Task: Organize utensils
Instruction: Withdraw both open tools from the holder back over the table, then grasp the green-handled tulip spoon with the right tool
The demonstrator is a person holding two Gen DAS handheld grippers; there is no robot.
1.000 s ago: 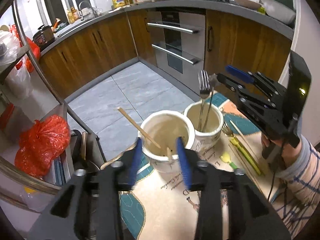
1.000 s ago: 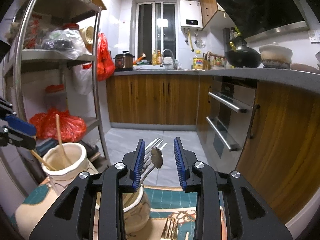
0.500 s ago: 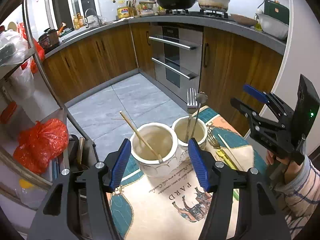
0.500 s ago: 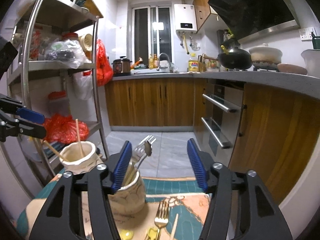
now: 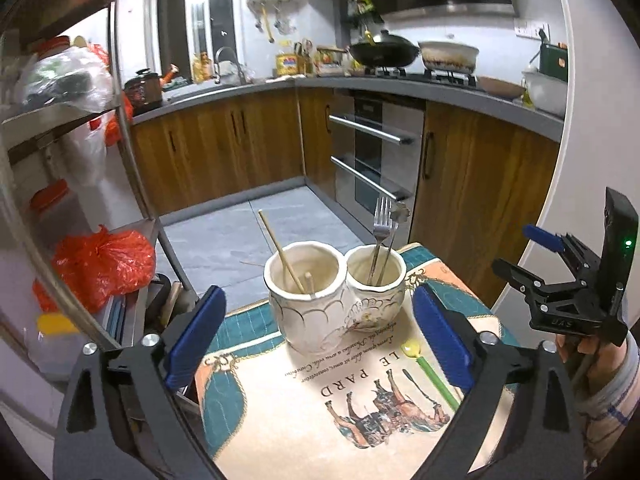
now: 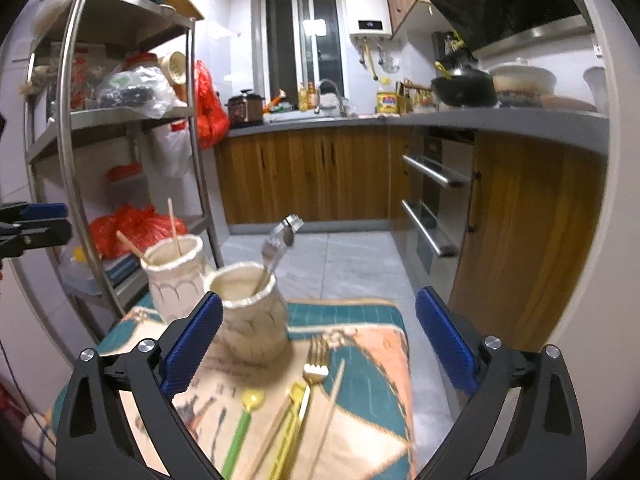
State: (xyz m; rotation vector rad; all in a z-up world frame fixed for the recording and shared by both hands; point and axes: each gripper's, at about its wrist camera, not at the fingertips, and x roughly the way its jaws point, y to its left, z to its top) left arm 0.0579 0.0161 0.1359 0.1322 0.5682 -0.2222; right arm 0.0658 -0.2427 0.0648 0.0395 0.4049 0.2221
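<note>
Two glossy, scalloped ceramic jars (image 5: 306, 292) are being shown touching on the printed cloth (image 5: 320, 420): wooden chopsticks (image 5: 280, 250) in one, a steel fork (image 5: 380, 240) in the other (image 6: 250, 316). A gold fork (image 6: 316, 356) and what's probably a green-handled spoon (image 6: 244, 420) are lying loose, blurry. Both the left gripper (image 5: 316, 338) and right gripper (image 6: 318, 344) are being held wide apart, gripping nothing, wider and pulled back further than a second ago.

Right gripper (image 6: 316, 344) stood wide apart, empty, above the mat (image 6: 372, 364); gold fork (image 6: 310, 376) lay beside a cream jar (image 6: 250, 320) holding cutlery.
</note>
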